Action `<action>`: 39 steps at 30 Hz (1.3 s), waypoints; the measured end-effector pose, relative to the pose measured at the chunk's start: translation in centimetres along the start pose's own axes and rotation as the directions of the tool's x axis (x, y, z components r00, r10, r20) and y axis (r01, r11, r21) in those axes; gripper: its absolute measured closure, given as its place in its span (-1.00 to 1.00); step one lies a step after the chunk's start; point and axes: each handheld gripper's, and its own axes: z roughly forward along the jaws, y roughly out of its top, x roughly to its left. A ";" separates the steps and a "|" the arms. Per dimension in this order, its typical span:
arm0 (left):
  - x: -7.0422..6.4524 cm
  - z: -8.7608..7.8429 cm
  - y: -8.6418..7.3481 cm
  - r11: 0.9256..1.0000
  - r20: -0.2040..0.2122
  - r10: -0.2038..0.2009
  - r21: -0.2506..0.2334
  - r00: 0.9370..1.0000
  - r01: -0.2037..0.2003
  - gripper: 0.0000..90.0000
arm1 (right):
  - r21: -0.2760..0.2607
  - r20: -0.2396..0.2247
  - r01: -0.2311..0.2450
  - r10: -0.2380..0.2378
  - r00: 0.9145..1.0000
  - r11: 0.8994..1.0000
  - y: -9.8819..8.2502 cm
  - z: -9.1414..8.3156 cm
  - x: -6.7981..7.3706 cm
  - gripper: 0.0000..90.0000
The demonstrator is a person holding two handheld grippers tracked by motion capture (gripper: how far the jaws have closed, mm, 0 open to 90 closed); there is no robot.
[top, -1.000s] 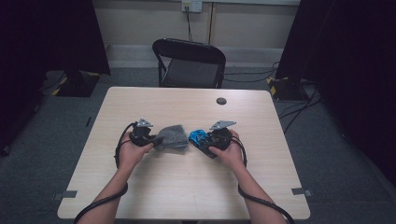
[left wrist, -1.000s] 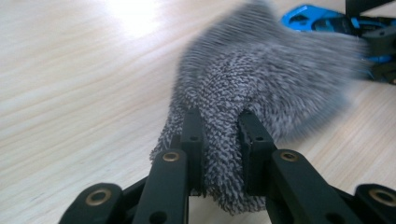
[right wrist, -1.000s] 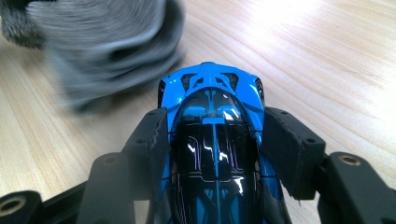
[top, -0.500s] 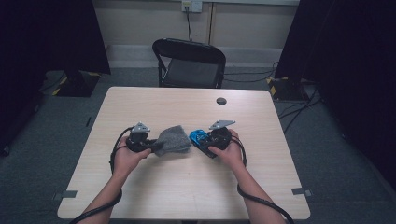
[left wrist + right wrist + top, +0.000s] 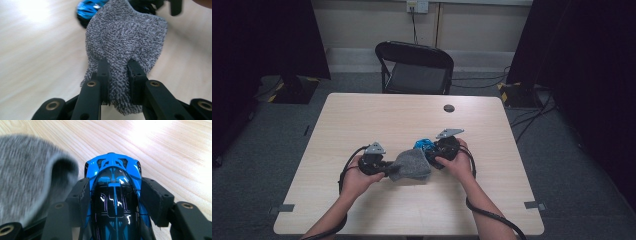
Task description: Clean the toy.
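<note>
Slid the cloth point(image 5: 411, 166), pinched in the left gripper point(image 5: 388, 170) fingers, rightward from a second ago onto the blue car point(image 5: 115, 195) clamped by the right gripper point(image 5: 430, 151) at table point(image 5: 362, 115) centre, likely wiping it.

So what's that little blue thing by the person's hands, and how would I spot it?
Look at the pale wooden table, near its middle in front of the person. Between the jaws of the right gripper sits a toy car, beside a grey fuzzy cloth pinched by the left gripper. It is the one glossy thing there, bright blue with a black roof.
</note>
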 end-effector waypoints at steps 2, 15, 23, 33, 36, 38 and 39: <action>-0.4 0.3 -0.1 1.000 0.022 0.017 0.020 1.000 -0.018 0.67 | -0.002 0.002 0.000 0.000 1.000 1.000 0.0 0.0 0.0 -0.07; -4.0 2.8 0.4 0.993 0.121 0.099 0.051 0.988 -0.106 0.67 | -0.002 -0.001 0.001 -0.001 1.000 1.000 0.0 0.0 0.0 -0.07; -3.1 4.4 1.0 0.994 0.089 0.075 0.069 0.993 -0.081 0.66 | 0.001 0.001 0.002 -0.002 1.000 1.000 0.0 0.0 0.0 -0.07; -1.0 4.9 1.9 0.997 0.020 0.046 0.062 0.999 -0.048 0.65 | -0.008 0.001 0.002 -0.002 1.000 1.000 -0.1 0.0 0.0 -0.07; -0.7 4.9 2.0 0.998 0.014 0.035 0.058 0.999 -0.035 0.65 | -0.010 0.000 0.002 -0.002 1.000 1.000 -0.1 0.0 0.0 -0.07; -0.4 4.9 2.1 0.997 0.001 0.035 0.063 0.999 -0.035 0.66 | -0.010 0.000 0.004 -0.004 1.000 1.000 -0.1 0.0 0.0 -0.07; -0.1 4.8 2.2 0.998 -0.009 0.034 0.058 0.999 -0.033 0.66 | -0.009 -0.001 0.005 -0.005 1.000 1.000 -0.1 0.0 0.0 -0.07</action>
